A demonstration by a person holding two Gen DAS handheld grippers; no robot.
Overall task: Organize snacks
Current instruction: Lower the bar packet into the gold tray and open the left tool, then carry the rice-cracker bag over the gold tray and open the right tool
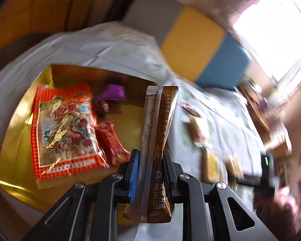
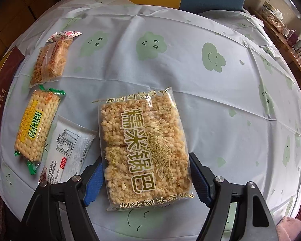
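My left gripper (image 1: 150, 156) is shut on a long brown sachet (image 1: 159, 132) and holds it upright at the right edge of a gold box (image 1: 15, 132). In the box lie an orange peanut bag (image 1: 64, 128), a red packet (image 1: 112, 142) and a purple packet (image 1: 112, 93). My right gripper (image 2: 145, 172) is open, its fingers on either side of a clear rice-crisp pack (image 2: 142, 142) that lies flat on the tablecloth. To its left lie a white packet (image 2: 68, 150), a cracker pack (image 2: 36, 124), an orange biscuit pack (image 2: 49, 60) and a small pink-white packet (image 2: 64, 35).
The round table (image 2: 220, 104) has a pale cloth with green cloud faces. The dark red side of the box (image 2: 1, 92) shows at the left edge. A yellow and blue chair back (image 1: 206, 58) stands behind the table. A wooden shelf (image 2: 281, 34) with boxes is at the right.
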